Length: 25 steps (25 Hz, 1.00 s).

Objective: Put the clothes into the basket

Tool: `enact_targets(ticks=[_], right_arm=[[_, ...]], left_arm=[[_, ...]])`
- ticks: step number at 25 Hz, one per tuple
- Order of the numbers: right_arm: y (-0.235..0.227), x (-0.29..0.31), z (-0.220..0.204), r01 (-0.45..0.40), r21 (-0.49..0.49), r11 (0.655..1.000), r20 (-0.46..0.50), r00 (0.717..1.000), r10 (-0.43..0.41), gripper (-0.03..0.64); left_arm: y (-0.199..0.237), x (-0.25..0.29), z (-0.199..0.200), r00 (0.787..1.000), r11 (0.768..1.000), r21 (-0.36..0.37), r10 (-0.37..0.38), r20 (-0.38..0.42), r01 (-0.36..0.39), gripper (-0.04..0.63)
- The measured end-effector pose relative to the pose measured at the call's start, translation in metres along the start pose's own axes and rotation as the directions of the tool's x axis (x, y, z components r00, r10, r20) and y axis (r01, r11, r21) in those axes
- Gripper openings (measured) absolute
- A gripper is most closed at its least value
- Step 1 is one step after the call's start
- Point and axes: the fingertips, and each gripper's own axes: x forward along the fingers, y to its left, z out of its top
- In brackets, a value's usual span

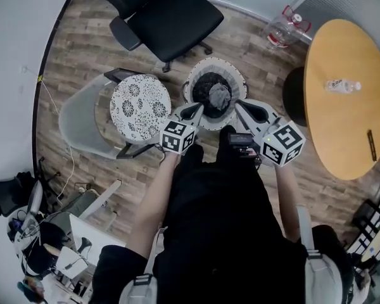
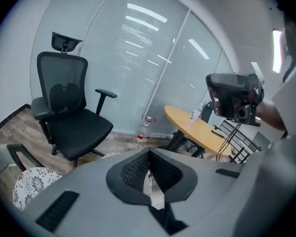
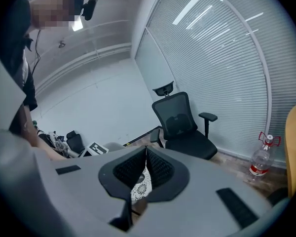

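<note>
Clothes [image 1: 219,96], a dark piece and a grey one bunched on top, lie inside the round white basket [image 1: 235,75] on the floor just ahead of me. My left hand-held gripper [image 2: 149,153] is clenched with nothing between its pads, and my right hand-held gripper [image 3: 146,150] is clenched and empty too. Both hang just above the basket's near rim, one to each side. I judge the dropping-in step done for these pieces. The next move calls for checking for any garment left outside, and I see none on the floor or on the patterned cushion [image 1: 140,106]. My own body hides the floor below me. Neither gripper view shows the basket's inside, and I cannot tell what lies under the top pieces.
</note>
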Motion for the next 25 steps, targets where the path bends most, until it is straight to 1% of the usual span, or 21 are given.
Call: enact_targets(ticks=[3, 6, 10, 14, 17, 20, 22, 25], right_arm=[[0.013, 0.004, 0.014, -0.026, -0.031, 0.999, 0.017, 1.000, 0.027, 0.017], [0.025, 0.004, 0.026, -0.050, -0.039, 0.998, 0.020, 0.998, 0.051, 0.017], [0.045, 0.004, 0.039, -0.096, -0.084, 0.992, 0.014, 0.995, 0.097, 0.017], [0.059, 0.003, 0.050, -0.126, -0.116, 0.985, 0.023, 0.991, 0.130, 0.017], [0.066, 0.002, 0.055, -0.149, -0.108, 0.983, 0.038, 0.987, 0.154, 0.017], [0.074, 0.002, 0.057, -0.177, -0.115, 0.978, 0.035, 0.983, 0.182, 0.015], [0.078, 0.001, 0.059, -0.180, -0.128, 0.975, 0.038, 0.982, 0.186, 0.015], [0.080, 0.001, 0.064, -0.180, -0.130, 0.975, 0.059, 0.980, 0.189, 0.015]], left_arm=[[-0.013, -0.028, 0.023, 0.996, 1.000, 0.009, -0.024, 0.088, 0.024, 0.014], [-0.029, -0.055, 0.047, 0.984, 0.998, 0.028, -0.062, 0.170, 0.058, 0.014], [-0.042, -0.094, 0.078, 0.966, 0.995, 0.085, -0.076, 0.247, 0.056, 0.012], [-0.055, -0.128, 0.104, 0.940, 0.993, 0.104, -0.089, 0.328, 0.058, 0.012], [-0.066, -0.150, 0.122, 0.917, 0.991, 0.119, -0.106, 0.385, 0.065, 0.012], [-0.075, -0.169, 0.138, 0.895, 0.989, 0.125, -0.126, 0.428, 0.080, 0.012], [-0.078, -0.176, 0.143, 0.888, 0.987, 0.138, -0.132, 0.441, 0.078, 0.012], [-0.076, -0.181, 0.148, 0.883, 0.985, 0.154, -0.139, 0.448, 0.077, 0.012]])
